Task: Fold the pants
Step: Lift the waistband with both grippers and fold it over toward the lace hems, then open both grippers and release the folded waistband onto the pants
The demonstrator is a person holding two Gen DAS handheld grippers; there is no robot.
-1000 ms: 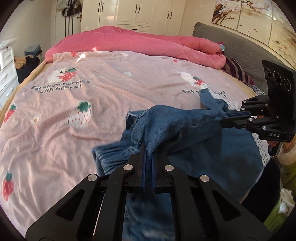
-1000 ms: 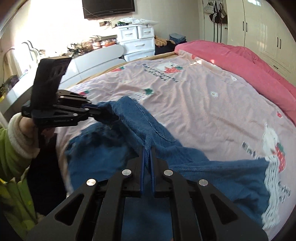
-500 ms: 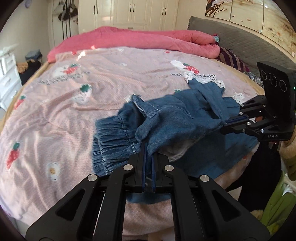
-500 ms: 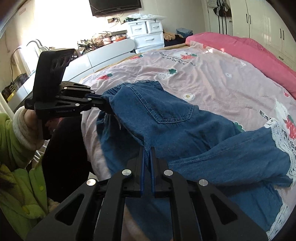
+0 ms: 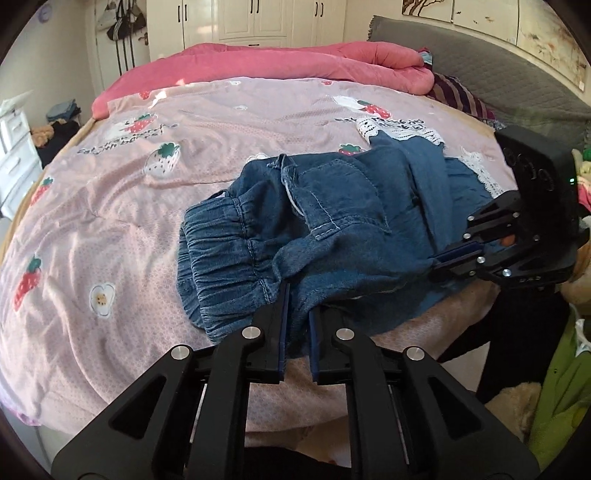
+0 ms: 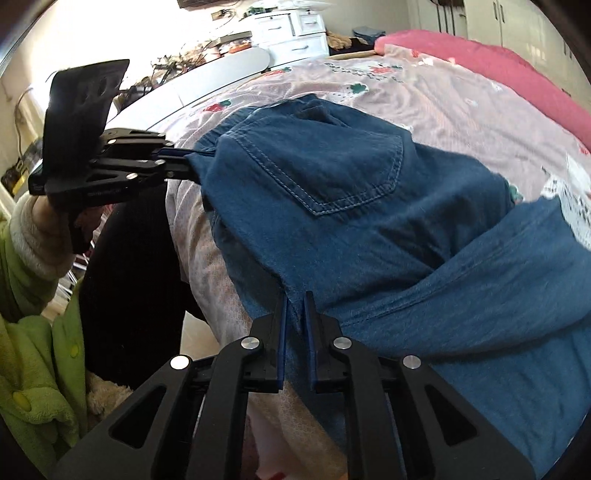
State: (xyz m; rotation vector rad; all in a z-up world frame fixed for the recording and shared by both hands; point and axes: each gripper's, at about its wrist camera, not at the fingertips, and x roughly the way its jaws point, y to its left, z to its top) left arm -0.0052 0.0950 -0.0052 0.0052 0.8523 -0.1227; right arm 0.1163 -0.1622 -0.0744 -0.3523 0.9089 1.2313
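Blue denim pants (image 5: 332, 206) with an elastic waistband and lace-trimmed hems lie folded over on the pink strawberry sheet (image 5: 129, 221), near the bed's front edge. My left gripper (image 5: 297, 291) pinches a denim edge beside the waistband. Its jaws are opening, with cloth still between the pads. The right wrist view shows that same gripper (image 6: 188, 166) holding the pants (image 6: 332, 177) taut by the back pocket. My right gripper (image 6: 295, 295) grips a denim fold; its jaws are also opening, cloth between them. In the left wrist view it (image 5: 436, 264) sits at the pants' right edge.
A pink quilt (image 5: 295, 62) is bunched along the far side of the bed, with a grey headboard (image 5: 480, 81) on the right. White drawers (image 6: 291, 33) stand beyond the bed. A person's green sleeve (image 6: 37, 332) and dark clothing are close at the bed's edge.
Both grippers came down and back toward the bed's near edge, laying the lifted denim onto the sheet. A narrow gap now shows between each gripper's jaws.
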